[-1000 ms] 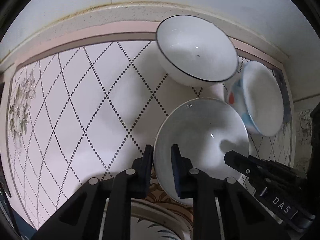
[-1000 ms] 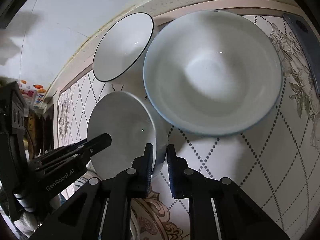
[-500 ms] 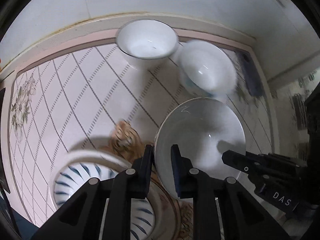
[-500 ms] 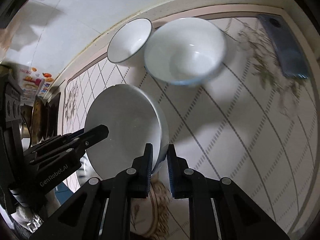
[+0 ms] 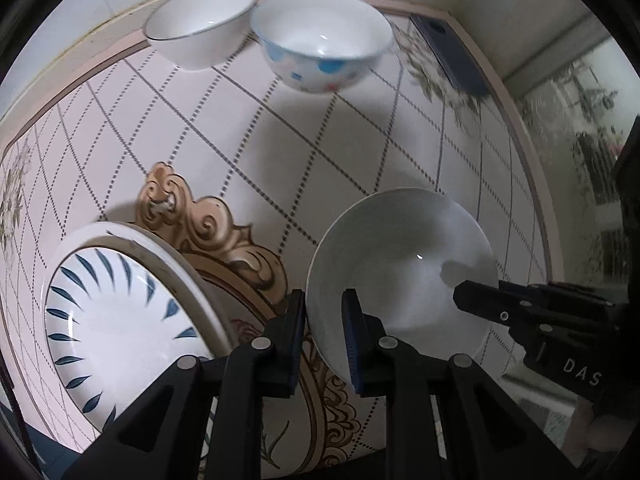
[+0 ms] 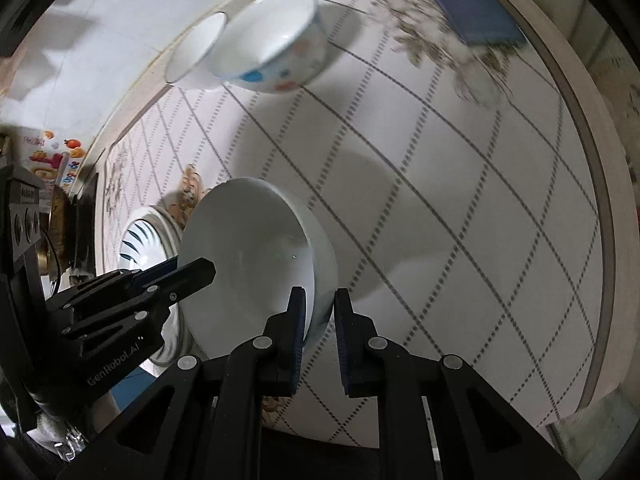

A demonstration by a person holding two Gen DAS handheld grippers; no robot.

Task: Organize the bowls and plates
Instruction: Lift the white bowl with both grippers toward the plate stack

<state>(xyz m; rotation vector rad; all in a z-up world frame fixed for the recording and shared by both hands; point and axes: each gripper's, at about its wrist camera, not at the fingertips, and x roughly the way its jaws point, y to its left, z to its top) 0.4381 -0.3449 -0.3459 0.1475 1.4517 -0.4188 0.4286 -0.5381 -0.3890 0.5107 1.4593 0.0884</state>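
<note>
1. Blue-leaf patterned plate [image 5: 120, 328] lying at the table's [image 5: 120, 128] near left edge.
2. Left gripper [image 5: 323, 332] clenched on the left rim of a plain white bowl [image 5: 404, 272], held above the table.
3. Right gripper [image 6: 318, 330] clenched on the same bowl's right rim.
4. Dark-rimmed white bowl [image 5: 200, 24] and blue-spotted bowl [image 5: 320, 40], touching, at the far edge.
5. Dark phone [image 5: 452, 56] near the far right corner.

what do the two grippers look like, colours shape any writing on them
Both are matte black. The left gripper and right gripper each have two flat, straight fingers lined with blue ribbed pads, mounted on angular open-frame linkages with silver rivets. From the side, the right one carries white "DAS" lettering; the left one carries grey "GenRobot.AI" lettering.
</note>
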